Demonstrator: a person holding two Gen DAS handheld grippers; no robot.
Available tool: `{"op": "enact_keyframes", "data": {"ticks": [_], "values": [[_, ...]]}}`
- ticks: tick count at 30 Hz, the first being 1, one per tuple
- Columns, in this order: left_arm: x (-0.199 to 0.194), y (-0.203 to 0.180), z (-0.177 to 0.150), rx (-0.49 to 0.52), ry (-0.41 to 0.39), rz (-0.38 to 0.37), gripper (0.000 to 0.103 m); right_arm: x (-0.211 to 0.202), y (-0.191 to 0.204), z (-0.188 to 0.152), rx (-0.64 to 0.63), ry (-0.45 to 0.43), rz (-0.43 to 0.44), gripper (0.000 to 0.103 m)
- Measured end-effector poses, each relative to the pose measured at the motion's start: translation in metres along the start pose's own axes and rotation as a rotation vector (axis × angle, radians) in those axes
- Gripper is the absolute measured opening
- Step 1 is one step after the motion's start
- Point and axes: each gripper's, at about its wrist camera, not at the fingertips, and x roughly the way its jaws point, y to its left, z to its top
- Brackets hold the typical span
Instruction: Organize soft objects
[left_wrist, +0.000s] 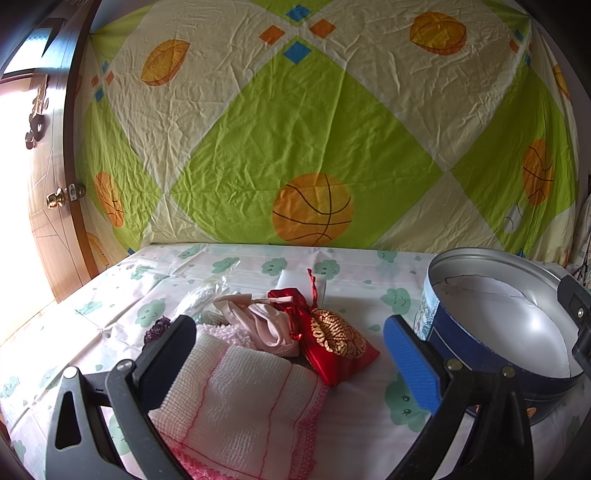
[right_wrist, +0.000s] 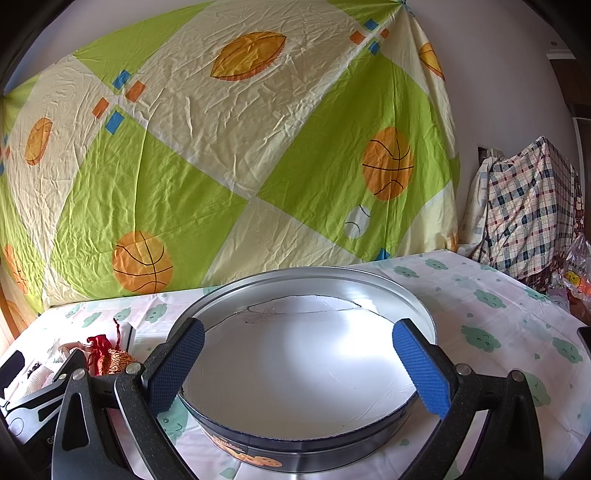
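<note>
- Hovering low over the pile, the left claw (left_wrist: 291, 354) stands spread wide and grips nothing; the white mesh cloth with pink trim (left_wrist: 251, 413) lies between its fingers and just below them.
- Just ahead of that claw sit a pink fabric bundle (left_wrist: 258, 325) and a red and gold drawstring pouch (left_wrist: 328, 336), touching one another, with a clear plastic wrapper (left_wrist: 207, 295) further ahead to the left.
- To the right of the left claw stands the round blue tin (left_wrist: 491, 354), holding nothing but a white liner.
- The right claw (right_wrist: 299, 365), likewise parted and holding nothing, frames the tin (right_wrist: 295, 373) directly ahead of it on the cloud-print counter (right_wrist: 498, 332).
- Judging by this, the first pick is in hand: nothing has gone in yet.
- Next, the left claw likely needs to drop, pinch the mesh cloth, lift it and carry it right into the tin.
</note>
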Motion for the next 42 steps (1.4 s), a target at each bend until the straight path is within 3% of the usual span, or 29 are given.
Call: {"op": "enact_keyframes", "data": {"ticks": [32, 42], "values": [[0.0, 0.0004, -0.0003, -0.002, 0.002, -0.001, 0.103, -0.0015, -0.0007, -0.0004, -0.004, -0.015, 0.005, 0.103], [0.0036, 0.0045, -0.0043, -0.003, 0.015, -0.016, 0.103, -0.0027, 0.0046, -0.0003, -0.015, -0.051, 0.057, 0.102]]}}
